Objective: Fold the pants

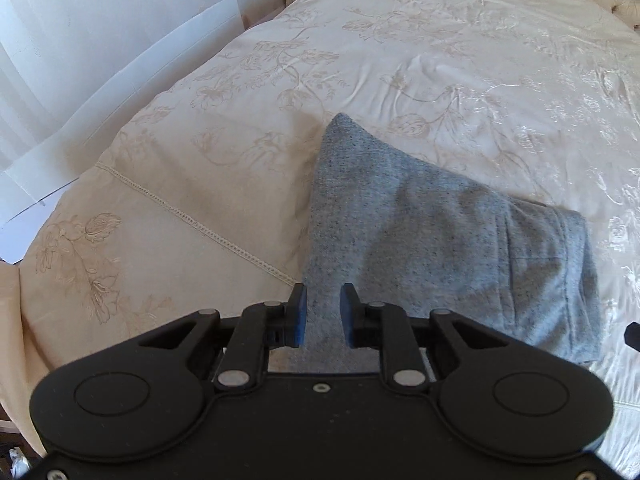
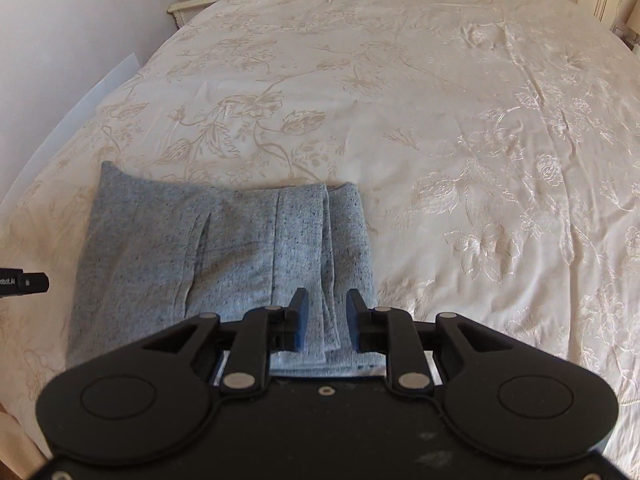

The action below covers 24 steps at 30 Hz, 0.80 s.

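The gray pants point(image 2: 224, 256) are laid on the near left part of the bed point(image 2: 440, 100), already folded into a compact stack, so the job looks pretty much done. The left gripper point(image 1: 323, 316) is held over the near left edge and the right gripper point(image 2: 327, 318) over the layered right edge. Both sets of jaws are parted with nothing pinched, probably so the fabric is let go flat.

My left wrist camera looks steeply down past my left gripper point(image 1: 323, 316) at the pants' point(image 1: 440, 248) left part, close up. My right wrist camera does likewise over their right part. Both share the pants and the bed point(image 2: 440, 100) beyond.
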Each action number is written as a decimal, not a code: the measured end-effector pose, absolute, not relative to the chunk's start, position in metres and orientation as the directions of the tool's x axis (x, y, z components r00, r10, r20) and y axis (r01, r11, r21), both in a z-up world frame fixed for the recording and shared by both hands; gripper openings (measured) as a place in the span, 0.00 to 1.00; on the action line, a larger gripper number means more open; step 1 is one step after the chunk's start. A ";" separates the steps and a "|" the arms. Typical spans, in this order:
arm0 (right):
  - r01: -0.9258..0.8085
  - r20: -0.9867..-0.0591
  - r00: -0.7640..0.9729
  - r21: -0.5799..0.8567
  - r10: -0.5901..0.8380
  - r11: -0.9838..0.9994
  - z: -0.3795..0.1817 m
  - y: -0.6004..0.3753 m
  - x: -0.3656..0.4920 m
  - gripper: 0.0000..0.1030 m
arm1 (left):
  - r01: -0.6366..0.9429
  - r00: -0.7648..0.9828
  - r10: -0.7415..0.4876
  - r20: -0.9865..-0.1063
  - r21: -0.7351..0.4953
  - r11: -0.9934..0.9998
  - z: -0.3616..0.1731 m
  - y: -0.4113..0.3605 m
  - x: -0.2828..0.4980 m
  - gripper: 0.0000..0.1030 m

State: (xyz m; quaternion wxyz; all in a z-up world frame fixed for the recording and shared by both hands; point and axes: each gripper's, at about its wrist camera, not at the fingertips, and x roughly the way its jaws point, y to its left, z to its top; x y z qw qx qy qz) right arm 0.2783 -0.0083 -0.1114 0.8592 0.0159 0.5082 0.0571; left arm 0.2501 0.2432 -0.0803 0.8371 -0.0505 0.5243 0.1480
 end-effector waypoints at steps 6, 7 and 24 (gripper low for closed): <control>-0.093 -0.874 0.471 0.084 0.118 0.992 -0.078 -0.005 0.236 0.26 | -0.251 0.425 0.193 -0.885 0.089 0.964 -0.061 0.197 0.220 0.28; -0.096 -0.874 0.473 0.075 0.112 0.992 -0.074 -0.005 0.231 0.27 | -0.245 0.423 0.189 -0.886 0.089 0.965 -0.059 0.191 0.216 0.28; -0.120 -0.833 0.525 0.132 0.175 0.984 -0.018 -0.025 0.169 0.30 | -0.209 0.440 0.183 -0.879 0.098 0.973 -0.028 0.146 0.157 0.28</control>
